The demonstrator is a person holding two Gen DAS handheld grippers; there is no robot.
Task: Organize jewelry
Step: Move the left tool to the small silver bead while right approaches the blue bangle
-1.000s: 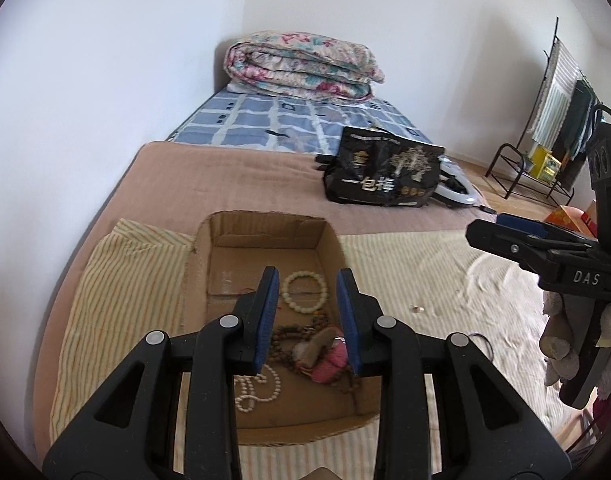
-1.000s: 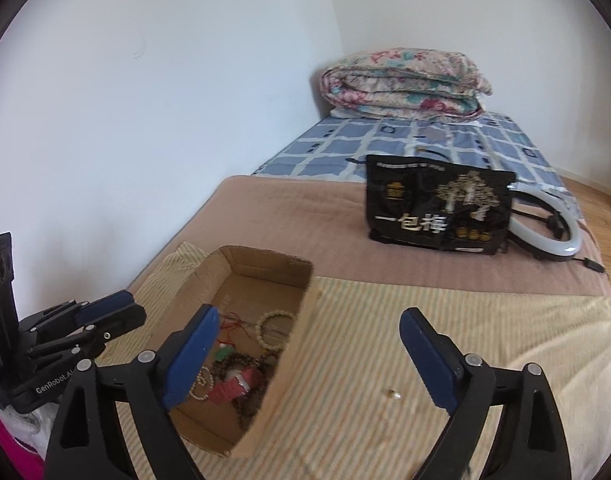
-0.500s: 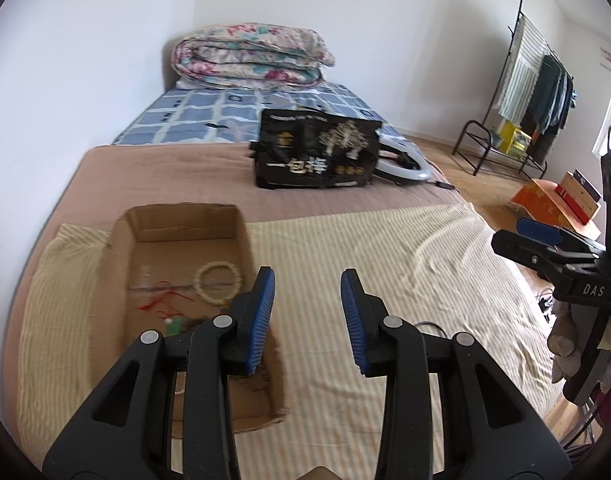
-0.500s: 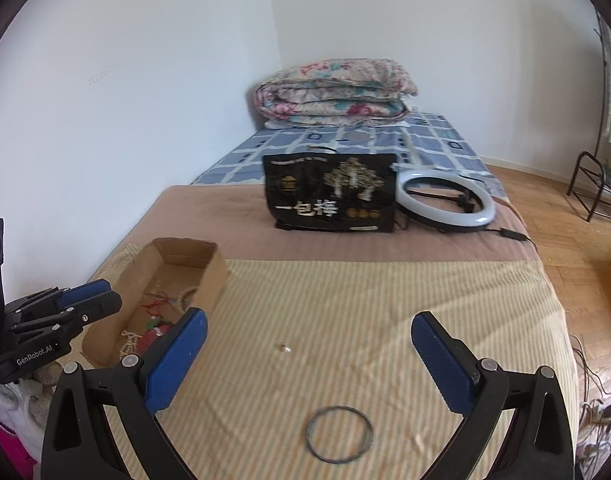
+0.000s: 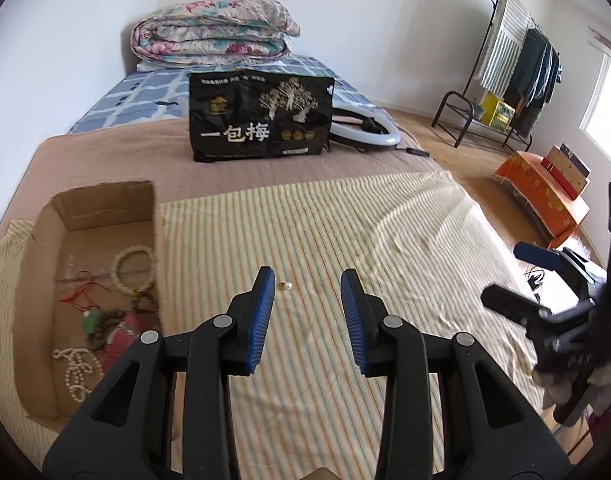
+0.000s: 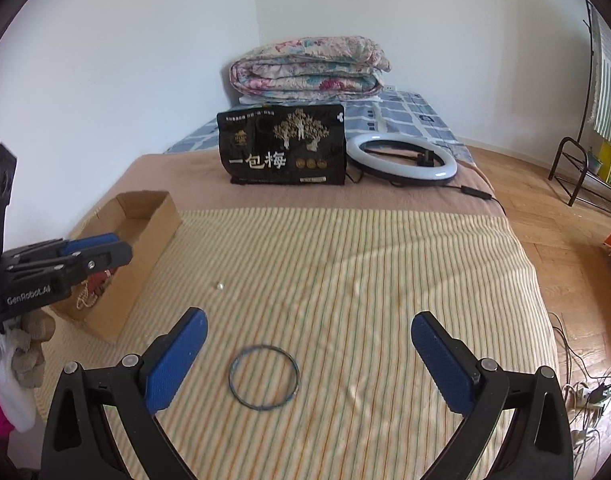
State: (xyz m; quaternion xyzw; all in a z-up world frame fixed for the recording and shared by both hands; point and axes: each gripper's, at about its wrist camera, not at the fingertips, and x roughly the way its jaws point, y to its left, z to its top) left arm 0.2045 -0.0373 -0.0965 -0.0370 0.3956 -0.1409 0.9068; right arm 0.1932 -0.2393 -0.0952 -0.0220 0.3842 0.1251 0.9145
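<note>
A yellow striped cloth (image 6: 385, 280) covers the near end of the bed, wide and bare toward its right edge. At its left edge sits an open brown cardboard box (image 5: 105, 208) holding a cream bead bracelet (image 5: 134, 266), a white pearl strand (image 5: 76, 372) and other pieces. The right gripper (image 6: 307, 354) hovers low over the cloth's near edge, its blue-padded jaws spread wide and empty, with a thin dark wire bangle (image 6: 264, 377) lying flat on the cloth between them. The left gripper (image 5: 307, 300) hangs beside the box, jaws parted partway, holding nothing. A small white pearl stud (image 5: 287, 286) rests just beside its left pad.
</note>
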